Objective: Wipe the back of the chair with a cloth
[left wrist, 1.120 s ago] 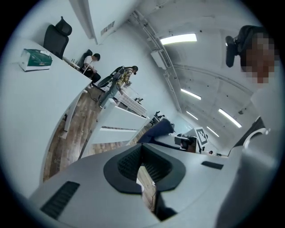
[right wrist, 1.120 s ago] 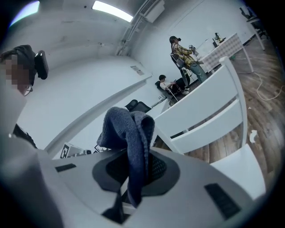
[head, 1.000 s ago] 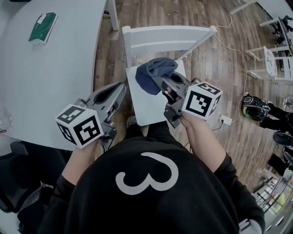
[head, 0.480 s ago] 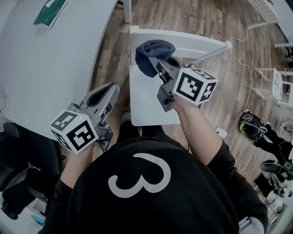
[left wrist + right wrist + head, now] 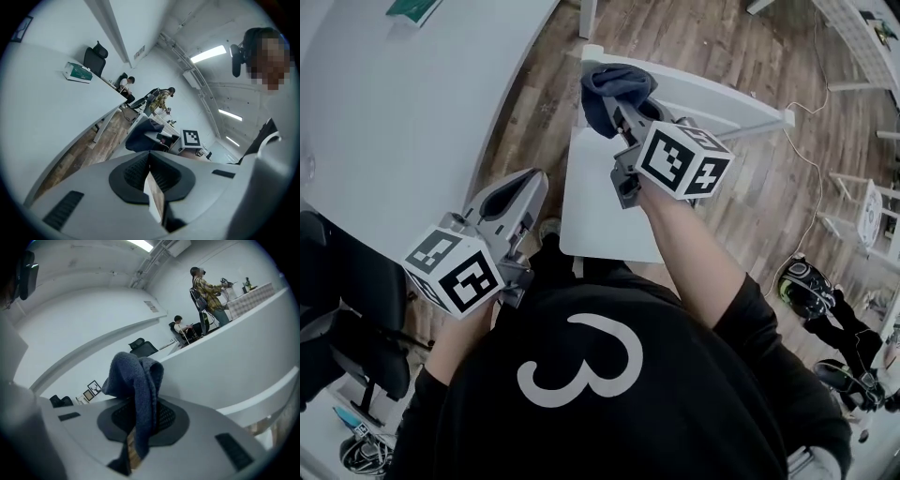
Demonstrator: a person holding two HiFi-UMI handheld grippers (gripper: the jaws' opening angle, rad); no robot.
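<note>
On the left, at 10 o'clock in the head view, is the big pale worktop (image 5: 403, 131). A green packet (image 5: 412, 7) lies at its far edge. Just right of the worktop, at 8 o'clock, is the left hand-held gripper (image 5: 525, 183). Its tip sits over the wooden floor (image 5: 534, 103), between the worktop and the chair. In the left gripper view, this hand-held gripper (image 5: 150, 164) has its jaws pressed together with nothing in them. In the middle is the white chair (image 5: 591, 206). The chair's back (image 5: 722, 98) is at its far end, at 12 to 1 o'clock. The dark blue cloth (image 5: 614, 89) is bunched over the left end of that back. I cannot tell if it touches the wood. The right hand-held gripper (image 5: 623, 111) is clamped on the cloth. The cloth sits at its tip, at 11 o'clock from its marker cube. In the right gripper view, the cloth (image 5: 136, 380) stands up out of the closed jaws and flops over them.
</note>
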